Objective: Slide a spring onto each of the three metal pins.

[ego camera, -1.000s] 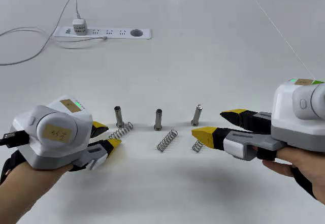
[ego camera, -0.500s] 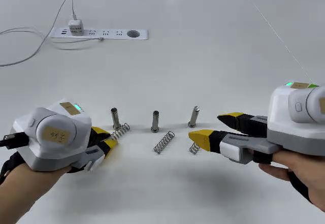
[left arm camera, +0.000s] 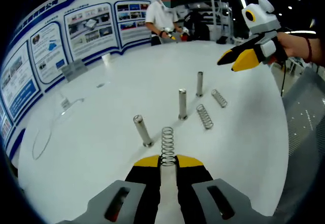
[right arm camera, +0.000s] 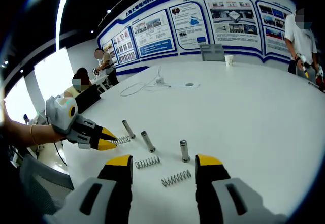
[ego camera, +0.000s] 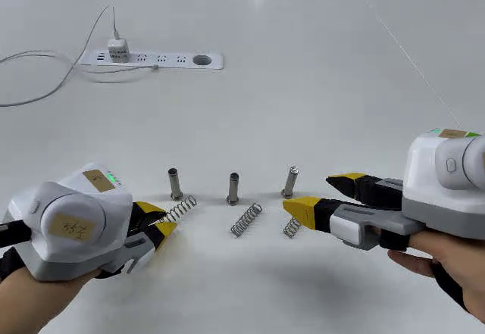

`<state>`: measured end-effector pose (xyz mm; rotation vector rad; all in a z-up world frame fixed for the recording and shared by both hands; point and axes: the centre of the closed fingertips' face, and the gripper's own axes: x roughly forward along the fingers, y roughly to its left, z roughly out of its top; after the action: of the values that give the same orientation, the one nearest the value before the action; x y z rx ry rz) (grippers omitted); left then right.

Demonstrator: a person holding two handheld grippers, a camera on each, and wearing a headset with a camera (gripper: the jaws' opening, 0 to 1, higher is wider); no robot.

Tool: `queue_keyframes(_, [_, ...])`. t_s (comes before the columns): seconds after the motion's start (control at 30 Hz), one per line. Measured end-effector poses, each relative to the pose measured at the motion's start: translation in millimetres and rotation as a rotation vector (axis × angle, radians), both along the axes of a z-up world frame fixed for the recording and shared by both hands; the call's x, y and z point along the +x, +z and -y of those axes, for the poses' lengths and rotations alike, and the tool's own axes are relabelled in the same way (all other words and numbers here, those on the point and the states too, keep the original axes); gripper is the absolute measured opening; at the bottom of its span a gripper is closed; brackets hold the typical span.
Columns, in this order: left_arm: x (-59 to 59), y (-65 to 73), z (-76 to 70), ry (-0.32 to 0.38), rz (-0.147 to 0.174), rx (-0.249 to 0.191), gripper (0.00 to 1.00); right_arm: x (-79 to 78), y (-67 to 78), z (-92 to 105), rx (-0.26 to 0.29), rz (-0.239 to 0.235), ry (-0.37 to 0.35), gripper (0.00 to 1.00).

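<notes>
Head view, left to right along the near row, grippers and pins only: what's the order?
left gripper, a spring in its fingers → left pin → middle pin → right pin → right gripper

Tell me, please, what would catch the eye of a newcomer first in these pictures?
Three metal pins stand upright in a row on the white table, three springs lying before them. The left gripper pinches the end of the left spring, while the right gripper hovers open beside the right spring.

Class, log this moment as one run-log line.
left gripper: shut on left spring | right gripper: open, near right spring | middle spring: lying loose | left pin, middle pin, right pin: standing, bare
</notes>
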<state>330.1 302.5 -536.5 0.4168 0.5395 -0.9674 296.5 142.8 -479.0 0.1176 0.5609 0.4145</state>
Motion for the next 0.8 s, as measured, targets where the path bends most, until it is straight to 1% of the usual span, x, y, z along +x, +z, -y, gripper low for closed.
queue_keyframes(0.07, [-2.4, 6.6, 0.4, 0.007, 0.009, -0.017, 0.10, 0.3, 2.8, -1.7, 0.010, 0.005, -0.001, 0.50])
queue_keyframes(0.23, [-10.7, 25.1, 2.0, 0.010, 0.050, -0.044, 0.10, 1.2, 13.8, -9.8, 0.054, 0.032, -0.002, 0.49])
queue_keyframes(0.27, [-12.4, 30.2, 2.6, 0.013, 0.062, -0.056, 0.10, 1.2, 16.7, -12.8, 0.066, 0.037, 0.000, 0.49])
queue_keyframes(0.33, [-14.6, 37.9, 3.8, 0.022, 0.075, -0.077, 0.10, 2.6, 20.9, -16.8, 0.092, 0.045, 0.003, 0.48])
queue_keyframes(0.4, [-16.4, 43.3, 4.7, 0.025, 0.085, -0.088, 0.10, 2.8, 24.3, -21.2, 0.113, 0.050, 0.007, 0.47])
queue_keyframes(0.47, [-18.7, 51.4, 6.7, 0.027, 0.102, -0.105, 0.10, 2.4, 29.4, -29.3, 0.153, 0.057, 0.019, 0.46])
queue_keyframes(0.5, [-19.8, 57.5, 8.9, 0.027, 0.113, -0.128, 0.10, 2.2, 31.4, -34.0, 0.181, 0.057, 0.023, 0.45])
queue_keyframes(0.57, [-21.7, 63.8, 11.0, 0.028, 0.122, -0.149, 0.10, 1.6, 33.8, -40.2, 0.209, 0.055, 0.034, 0.44])
queue_keyframes(0.6, [-22.5, 69.1, 12.8, 0.030, 0.135, -0.166, 0.10, 1.4, 36.4, -45.1, 0.228, 0.058, 0.040, 0.43])
queue_keyframes(0.63, [-23.2, 71.7, 13.7, 0.031, 0.139, -0.174, 0.10, 1.3, 38.0, -47.9, 0.239, 0.059, 0.044, 0.43])
queue_keyframes(0.73, [-26.7, 83.4, 18.5, 0.035, 0.156, -0.225, 0.10, 0.9, 44.8, -59.9, 0.299, 0.063, 0.060, 0.41])
queue_keyframes(0.8, [-28.3, 87.6, 20.5, 0.036, 0.158, -0.247, 0.10, 0.9, 47.7, -64.8, 0.327, 0.064, 0.063, 0.40])
